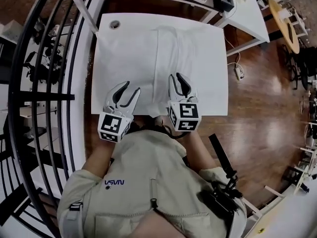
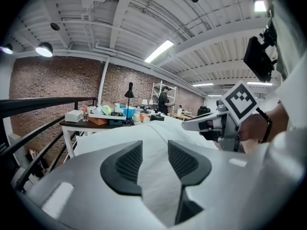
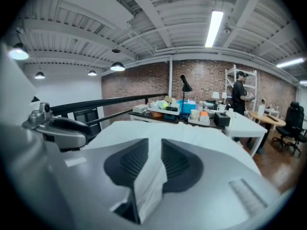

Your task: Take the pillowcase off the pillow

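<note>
White worktop [image 1: 111, 58] – the pillow [image 1: 176, 53] lies down its middle, long axis running straight away from the person, near end at the worktop's near edge.

Pillowcase [image 1: 157, 95] still on the pillow. Its near end is loose and creased, and reaches to both grippers.

Right gripper [image 1: 177, 78] sits right on the pillow's near end. Its fingers [image 3: 132, 162] are narrowly parted and clamped on a fold of white case cloth that hangs down between them.

Left gripper [image 1: 131, 88] sits beside it, off the pillow's left side. Its fingers [image 2: 127, 164] are also part closed; white cloth fills the gap between them and looks pinched, less clearly than on the right.

Key relation – the pillow's bulk lies ahead of both sets of fingers, along that long axis. My reading: the case comes off by pulling back toward the person, in line with the axis. The right hand is nearer to that line, so the left may drag the cloth askew.
</note>
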Available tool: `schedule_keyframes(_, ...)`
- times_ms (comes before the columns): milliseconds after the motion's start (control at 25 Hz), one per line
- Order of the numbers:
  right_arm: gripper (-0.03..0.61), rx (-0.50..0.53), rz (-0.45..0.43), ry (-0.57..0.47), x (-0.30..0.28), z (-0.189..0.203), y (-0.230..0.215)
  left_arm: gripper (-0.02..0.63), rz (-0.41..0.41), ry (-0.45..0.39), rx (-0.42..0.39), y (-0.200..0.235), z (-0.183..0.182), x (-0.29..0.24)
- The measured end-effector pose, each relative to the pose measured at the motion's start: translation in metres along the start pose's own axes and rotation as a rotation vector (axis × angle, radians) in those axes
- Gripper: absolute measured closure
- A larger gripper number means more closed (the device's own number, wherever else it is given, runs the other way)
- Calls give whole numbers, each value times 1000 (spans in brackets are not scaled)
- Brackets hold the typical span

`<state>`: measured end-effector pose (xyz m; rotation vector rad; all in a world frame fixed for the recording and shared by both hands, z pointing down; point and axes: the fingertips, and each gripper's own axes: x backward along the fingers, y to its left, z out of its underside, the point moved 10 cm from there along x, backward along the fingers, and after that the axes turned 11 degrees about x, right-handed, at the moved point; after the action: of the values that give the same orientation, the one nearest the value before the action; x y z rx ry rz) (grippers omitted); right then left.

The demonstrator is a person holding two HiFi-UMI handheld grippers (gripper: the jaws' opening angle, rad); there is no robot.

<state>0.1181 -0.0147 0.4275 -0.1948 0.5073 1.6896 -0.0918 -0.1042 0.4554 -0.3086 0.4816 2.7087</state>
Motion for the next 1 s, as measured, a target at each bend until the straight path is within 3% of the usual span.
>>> schedule_keyframes(240, 495, -25, -132, -29, 14, 25, 0, 470, -119, 48, -42, -45, 11, 0)
schedule_keyframes(520, 494, -27, -204, -7, 29, 58, 5, 459, -225, 87, -55, -70, 34, 11)
schedule_keyframes(1000, 450, -35, -155, 181, 38, 80, 62, 392, -95, 216, -113, -39, 65, 12)
